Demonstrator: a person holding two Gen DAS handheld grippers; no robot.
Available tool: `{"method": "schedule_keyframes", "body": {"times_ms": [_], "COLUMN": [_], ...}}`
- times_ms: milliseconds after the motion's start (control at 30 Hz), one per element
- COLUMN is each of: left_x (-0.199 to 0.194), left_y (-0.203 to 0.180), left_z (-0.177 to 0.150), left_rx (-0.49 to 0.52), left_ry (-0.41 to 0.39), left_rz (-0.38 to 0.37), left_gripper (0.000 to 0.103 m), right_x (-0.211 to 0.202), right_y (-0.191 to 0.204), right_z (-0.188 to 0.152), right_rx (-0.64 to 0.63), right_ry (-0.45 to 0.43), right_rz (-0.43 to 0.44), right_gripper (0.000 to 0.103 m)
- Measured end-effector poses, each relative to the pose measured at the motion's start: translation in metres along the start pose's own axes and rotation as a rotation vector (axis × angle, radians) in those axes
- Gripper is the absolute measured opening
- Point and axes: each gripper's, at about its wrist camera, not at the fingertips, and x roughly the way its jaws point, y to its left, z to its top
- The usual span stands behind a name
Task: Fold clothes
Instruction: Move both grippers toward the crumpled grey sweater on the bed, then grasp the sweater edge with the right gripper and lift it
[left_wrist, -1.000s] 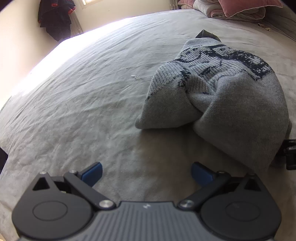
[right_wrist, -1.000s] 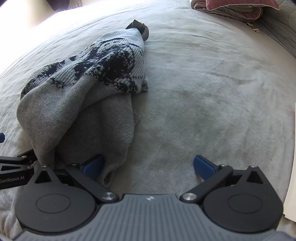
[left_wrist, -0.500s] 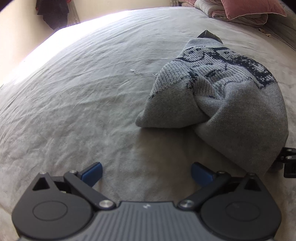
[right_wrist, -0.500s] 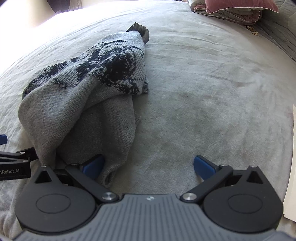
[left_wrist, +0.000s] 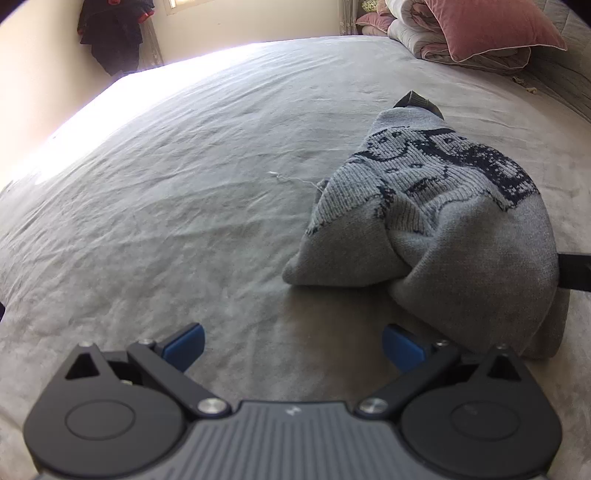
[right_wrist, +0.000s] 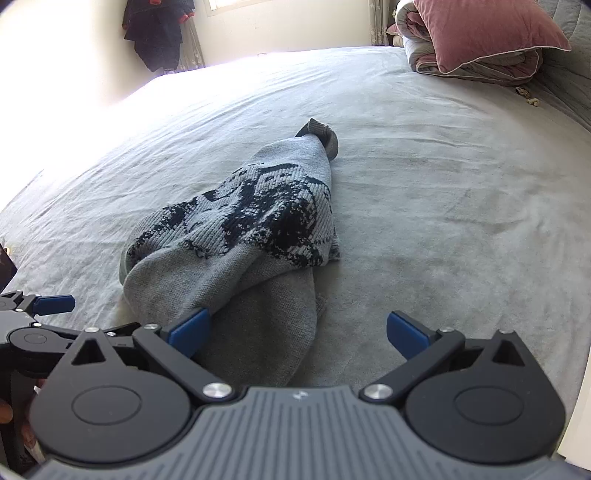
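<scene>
Both grippers level and low over the bed (left_wrist: 184, 221), sweater bunched ahead.
Left gripper (left_wrist: 291, 345): fingers spread wide, holding nothing; the grey patterned sweater (left_wrist: 436, 229) lies ahead to its right. Right gripper (right_wrist: 299, 332): fingers equally wide, empty; the sweater (right_wrist: 243, 251) lies ahead to its left, its near hem between the fingers, just beside the left fingertip (right_wrist: 190, 328).

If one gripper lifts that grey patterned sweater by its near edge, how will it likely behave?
The sweater is a slumped, bunched knit heap, so it will probably sag and unfurl rather than hold shape. Its thick knit suggests some weight, so the rest may drag across the bedsheet. The coarse weave should give the open right gripper decent purchase, not slip.
</scene>
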Motion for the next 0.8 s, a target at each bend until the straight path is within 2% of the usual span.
{"method": "schedule_keyframes", "body": {"times_ms": [167,500,800], "left_x": [0.0,-0.005,-0.009], "left_y": [0.003,0.015,0.025], "left_z": [0.0,0.003,0.004], "left_rx": [-0.008,-0.039,-0.06], "left_ry": [0.013,-0.016,-0.043], "left_rz": [0.001,-0.003,-0.014], "left_gripper": [0.103,0.103,0.103], "right_x": [-0.001,-0.004,0.021], "right_y": [0.003,-0.001,0.004], "right_z": [0.005,0.018,0.021], "right_rx": [0.042,0.151,0.199], "right_ry": [-0.009,-0.037,-0.003], "right_rz": [0.042,0.151,0.144], "right_gripper": [0.094,0.089,0.059]}}
